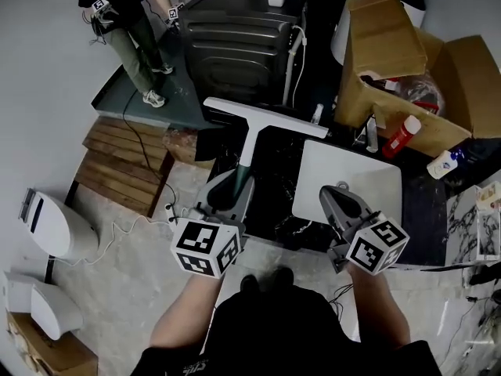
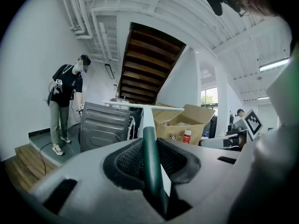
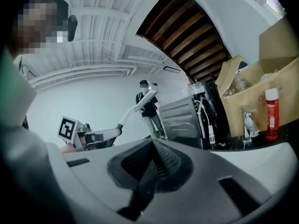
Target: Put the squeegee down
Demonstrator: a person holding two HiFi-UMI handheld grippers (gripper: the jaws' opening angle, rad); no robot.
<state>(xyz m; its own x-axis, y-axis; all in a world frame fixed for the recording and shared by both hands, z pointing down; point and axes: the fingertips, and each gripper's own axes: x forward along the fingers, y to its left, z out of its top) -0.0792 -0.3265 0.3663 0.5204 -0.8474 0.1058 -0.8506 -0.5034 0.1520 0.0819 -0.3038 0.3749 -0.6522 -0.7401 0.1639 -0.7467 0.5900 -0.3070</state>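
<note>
The squeegee (image 1: pixel 256 128) has a dark green handle and a white T-shaped blade, and it points away from me over the black table. My left gripper (image 1: pixel 233 185) is shut on the green handle (image 2: pixel 151 155), which runs between the two pads, while the blade (image 2: pixel 145 107) stands level ahead. My right gripper (image 1: pixel 335 196) hovers over a white panel to the right, its jaws shut with nothing between them. In the right gripper view, my right gripper (image 3: pixel 152 147) sees the squeegee (image 3: pixel 135 107) off to the left.
The white panel (image 1: pixel 368 175) lies on the black table (image 1: pixel 423 210). Behind it are an open cardboard box (image 1: pixel 407 69), a red bottle (image 1: pixel 401 137) and a white bottle (image 1: pixel 444 164). A grey machine (image 1: pixel 235 49) stands ahead; a person (image 1: pixel 125 30) and wooden steps (image 1: pixel 125 167) are at left.
</note>
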